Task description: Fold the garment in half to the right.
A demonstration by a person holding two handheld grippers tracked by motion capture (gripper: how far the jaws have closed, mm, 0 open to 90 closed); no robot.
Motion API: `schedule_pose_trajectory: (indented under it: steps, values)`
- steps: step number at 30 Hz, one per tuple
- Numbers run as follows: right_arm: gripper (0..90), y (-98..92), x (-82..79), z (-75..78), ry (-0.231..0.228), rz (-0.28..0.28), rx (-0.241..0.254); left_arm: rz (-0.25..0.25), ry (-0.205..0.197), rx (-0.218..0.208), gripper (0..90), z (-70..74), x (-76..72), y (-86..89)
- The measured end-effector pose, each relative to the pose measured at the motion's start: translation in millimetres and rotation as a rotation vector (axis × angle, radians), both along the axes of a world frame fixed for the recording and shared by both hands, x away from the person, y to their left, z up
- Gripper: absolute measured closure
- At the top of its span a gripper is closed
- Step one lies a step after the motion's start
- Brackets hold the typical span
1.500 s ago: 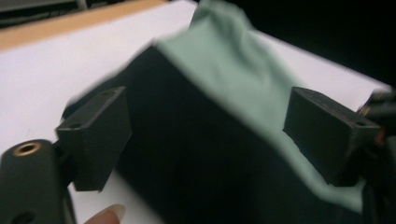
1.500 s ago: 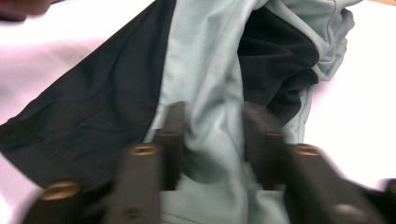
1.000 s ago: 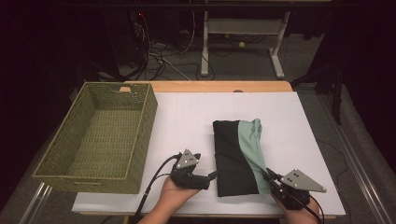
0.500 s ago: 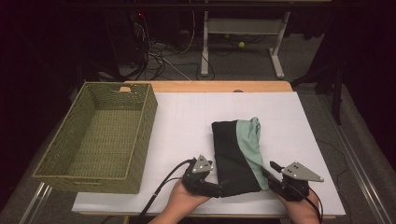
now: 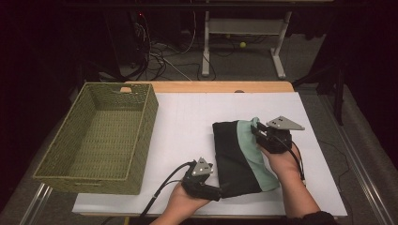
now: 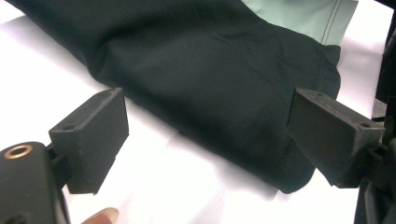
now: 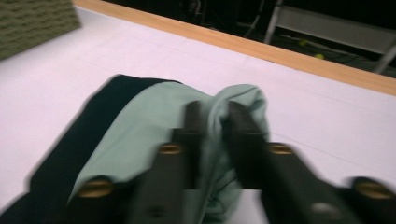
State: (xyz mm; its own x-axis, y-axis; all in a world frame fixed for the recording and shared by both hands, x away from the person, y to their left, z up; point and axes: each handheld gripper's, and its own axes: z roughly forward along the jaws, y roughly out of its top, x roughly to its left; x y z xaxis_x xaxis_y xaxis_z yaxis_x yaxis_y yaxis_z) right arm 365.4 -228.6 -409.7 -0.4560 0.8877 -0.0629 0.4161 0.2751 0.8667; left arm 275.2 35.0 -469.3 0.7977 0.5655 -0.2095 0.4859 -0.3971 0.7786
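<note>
Right gripper: jaws have just been closing, now pinched on a bunched mint-green fold of the folded garment. Left gripper: jaws wide, straddling its black near corner. Garment lies flat on the white table, 3 o'clock of the wicker basket.

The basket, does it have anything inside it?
Empty. The high view looks straight down into the green woven basket, showing bare woven bottom; the folded cloth lies outside on the white table.

A dim room: grey floor strewn with cables, white desk frame behind.
</note>
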Motion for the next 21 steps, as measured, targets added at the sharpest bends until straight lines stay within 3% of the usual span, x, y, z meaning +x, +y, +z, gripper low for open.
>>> schedule_pose_trajectory:
  steps: [4, 9, 13, 17, 21]
  values:
    - [86.7, -12.5, -1.8, 6.4, -0.063, -0.039, 0.034, 0.001, -0.003, -0.006, 10.6, 1.4, -1.5, 2.1]
    - [82.8, -17.0, 13.4, -21.1, 0.052, -0.074, -0.022, -0.004, 0.002, 0.012, 10.5, 1.0, -2.1, -1.9]
    - [69.3, -19.4, 17.0, -34.8, 0.096, -0.094, -0.04, -0.007, 0.006, 0.024, 10.5, 1.1, -1.9, -2.2]
    - [58.3, -27.2, 8.3, -26.4, 0.057, -0.097, -0.018, -0.014, 0.008, 0.049, 10.5, -0.4, -2.5, -4.5]
    - [54.1, -34.5, -19.1, -13.1, -0.003, -0.063, -0.01, 0.002, 0.038, 0.053, 10.5, -2.6, 1.1, -4.8]
